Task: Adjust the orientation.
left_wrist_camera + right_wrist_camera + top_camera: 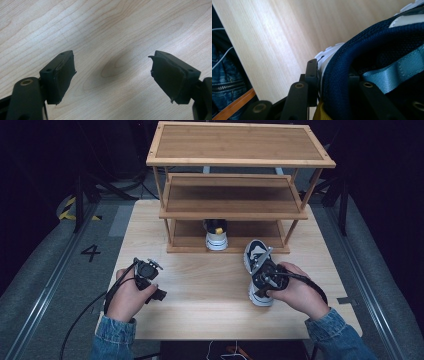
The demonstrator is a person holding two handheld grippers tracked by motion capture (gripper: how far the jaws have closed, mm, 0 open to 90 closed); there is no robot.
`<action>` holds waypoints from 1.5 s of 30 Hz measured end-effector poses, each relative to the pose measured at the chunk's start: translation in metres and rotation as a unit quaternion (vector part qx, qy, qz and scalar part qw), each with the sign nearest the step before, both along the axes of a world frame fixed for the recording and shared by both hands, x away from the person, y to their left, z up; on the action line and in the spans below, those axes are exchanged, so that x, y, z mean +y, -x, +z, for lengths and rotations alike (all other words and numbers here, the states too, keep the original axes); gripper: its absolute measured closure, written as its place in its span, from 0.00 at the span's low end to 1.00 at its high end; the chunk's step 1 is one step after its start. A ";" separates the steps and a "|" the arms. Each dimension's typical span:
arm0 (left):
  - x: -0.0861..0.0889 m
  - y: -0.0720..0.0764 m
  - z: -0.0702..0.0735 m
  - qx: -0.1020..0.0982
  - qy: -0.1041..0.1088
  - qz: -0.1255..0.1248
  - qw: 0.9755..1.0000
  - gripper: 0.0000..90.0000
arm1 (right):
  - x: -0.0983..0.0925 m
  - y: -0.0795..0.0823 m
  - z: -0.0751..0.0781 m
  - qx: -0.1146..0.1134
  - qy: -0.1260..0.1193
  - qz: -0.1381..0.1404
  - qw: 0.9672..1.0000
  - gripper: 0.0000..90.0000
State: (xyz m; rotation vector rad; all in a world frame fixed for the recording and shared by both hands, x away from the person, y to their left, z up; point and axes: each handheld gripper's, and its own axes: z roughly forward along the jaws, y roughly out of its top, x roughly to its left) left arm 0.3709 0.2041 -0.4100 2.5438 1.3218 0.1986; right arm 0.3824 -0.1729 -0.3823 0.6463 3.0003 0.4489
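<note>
Navy-and-white mesh sneaker (258, 270) lies on the pale wooden table (200, 295), just in front of the 3-tier bamboo shoe rack (235, 185), toward the table's right side. The right gripper (267, 279) is clamped on its padded navy collar (342, 75), 1 jaw outside the heel and the other inside the opening. The left gripper (112, 75) hovers over bare tabletop with its jaws wide apart and nothing between them. A second matching sneaker (216, 234) sits on the rack's bottom shelf.
</note>
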 end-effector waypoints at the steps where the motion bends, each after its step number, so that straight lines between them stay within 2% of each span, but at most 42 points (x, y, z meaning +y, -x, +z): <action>1: 0.001 0.000 0.000 -0.001 0.001 0.000 1.000 0.22 | 0.002 -0.002 0.003 -0.004 0.001 0.002 1.000 0.81; 7: 0.003 -0.001 0.000 -0.002 0.003 0.000 1.000 0.22 | 0.007 -0.018 0.010 -0.017 0.001 0.009 1.000 0.80; 8: 0.003 -0.001 0.000 -0.002 0.002 0.000 1.000 0.22 | 0.009 -0.026 0.011 -0.034 0.009 0.008 0.999 0.80; 10: 0.003 -0.001 0.000 -0.002 0.003 -0.001 1.000 0.21 | 0.010 -0.033 0.011 -0.040 0.013 0.012 0.999 0.80; 16: 0.004 -0.002 -0.001 0.000 0.003 -0.001 1.000 0.20 | 0.012 -0.051 0.008 -0.040 0.015 0.006 0.999 0.80; 18: 0.003 -0.002 -0.001 0.002 0.003 0.002 1.000 0.20 | 0.013 -0.064 0.006 -0.038 0.012 0.008 0.999 0.80; 20: 0.003 -0.002 -0.001 0.001 0.003 0.002 1.000 0.20 | 0.013 -0.066 0.005 -0.036 0.012 0.008 0.999 0.80; 24: 0.004 -0.003 -0.001 -0.001 0.003 -0.002 1.000 0.20 | 0.018 -0.084 -0.003 -0.036 0.014 0.006 0.999 0.80; 30: 0.004 -0.004 -0.005 0.005 0.003 0.000 1.000 0.20 | 0.023 -0.101 -0.010 -0.035 0.007 0.003 0.999 0.79; 39: 0.003 -0.003 -0.004 0.002 0.003 -0.001 1.000 0.20 | 0.028 -0.117 -0.016 -0.034 -0.001 0.011 0.999 0.79; 41: 0.003 -0.004 -0.004 0.004 0.001 -0.004 1.000 0.20 | 0.029 -0.119 -0.019 -0.035 0.004 0.011 0.999 0.78; 45: 0.003 -0.004 -0.005 0.007 0.002 -0.002 1.000 0.20 | 0.028 -0.120 -0.020 -0.039 -0.008 0.005 0.999 0.72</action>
